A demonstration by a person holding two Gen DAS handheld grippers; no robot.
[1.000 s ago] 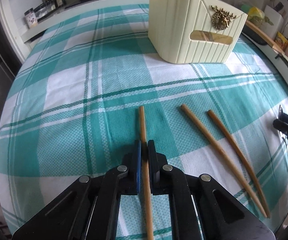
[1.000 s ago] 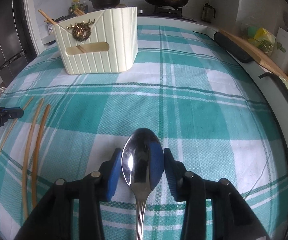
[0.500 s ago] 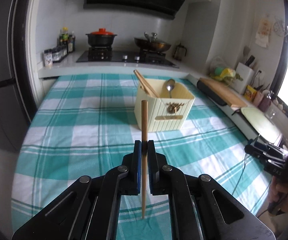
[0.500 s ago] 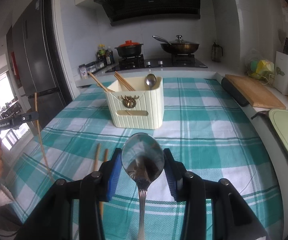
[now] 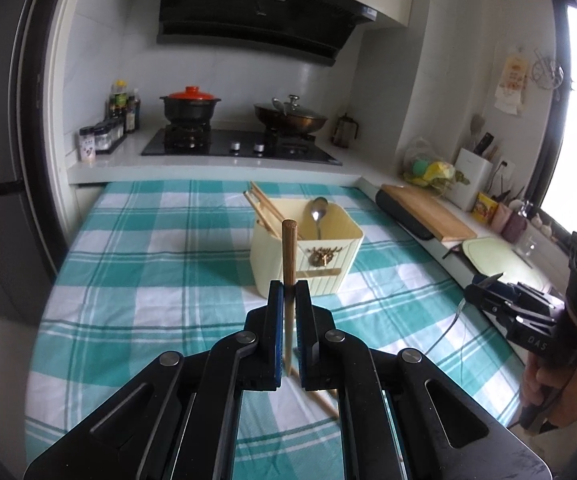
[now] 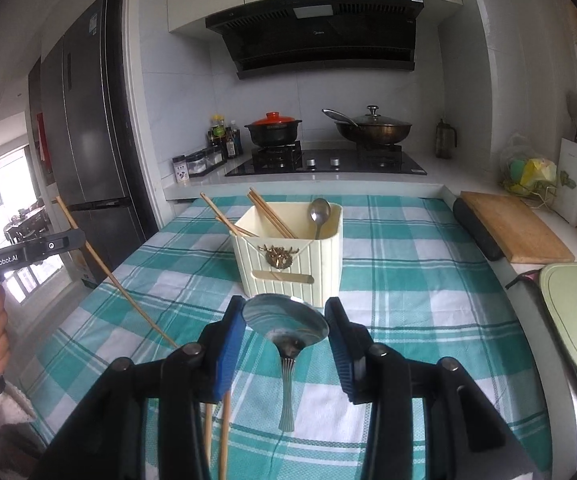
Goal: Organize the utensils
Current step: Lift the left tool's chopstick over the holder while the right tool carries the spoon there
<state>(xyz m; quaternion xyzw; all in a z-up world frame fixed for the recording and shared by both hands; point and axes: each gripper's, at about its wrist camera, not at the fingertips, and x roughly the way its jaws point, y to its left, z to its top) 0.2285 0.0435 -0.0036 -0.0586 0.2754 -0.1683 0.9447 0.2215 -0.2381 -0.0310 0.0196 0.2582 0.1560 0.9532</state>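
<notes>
My left gripper (image 5: 289,289) is shut on a wooden chopstick (image 5: 289,256) and holds it upright above the table, in front of the cream utensil holder (image 5: 308,260). The holder has chopsticks (image 5: 266,210) and a spoon (image 5: 318,210) in it. My right gripper (image 6: 286,312) is shut on a metal spoon (image 6: 286,320), bowl forward, raised above the table before the holder (image 6: 288,256). Two chopsticks (image 6: 216,432) lie on the cloth under the right gripper. The left gripper (image 6: 64,242) with its chopstick (image 6: 116,280) shows at the left of the right wrist view.
The table has a teal and white checked cloth (image 5: 148,280). A stove with a red-lidded pot (image 5: 190,106) and a pan (image 5: 290,118) stands behind. A wooden cutting board (image 5: 428,214) and a green tray (image 6: 576,320) lie on the right counter. A fridge (image 6: 84,140) stands left.
Both grippers have risen from the cloth, the left lifting its chopstick and the right its spoon. The views have swung up from the tabletop to the holder and the kitchen behind.
</notes>
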